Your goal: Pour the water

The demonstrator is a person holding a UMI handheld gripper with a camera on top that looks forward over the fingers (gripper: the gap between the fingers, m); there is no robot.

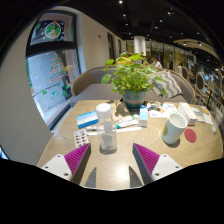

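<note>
A clear plastic bottle (105,127) with a white cap stands upright on the wooden table (190,148), just ahead of my fingers and between their lines. A white cup (175,127) stands to the right of it, further back. My gripper (112,163) is open and empty; its two magenta pads (77,158) are spread wide apart, short of the bottle.
A large green potted plant (132,75) stands behind the bottle at the table's middle. A blue box (87,119) and small items lie to the left, papers and a small bottle (143,114) lie beside the plant. A red disc (190,135) lies right of the cup.
</note>
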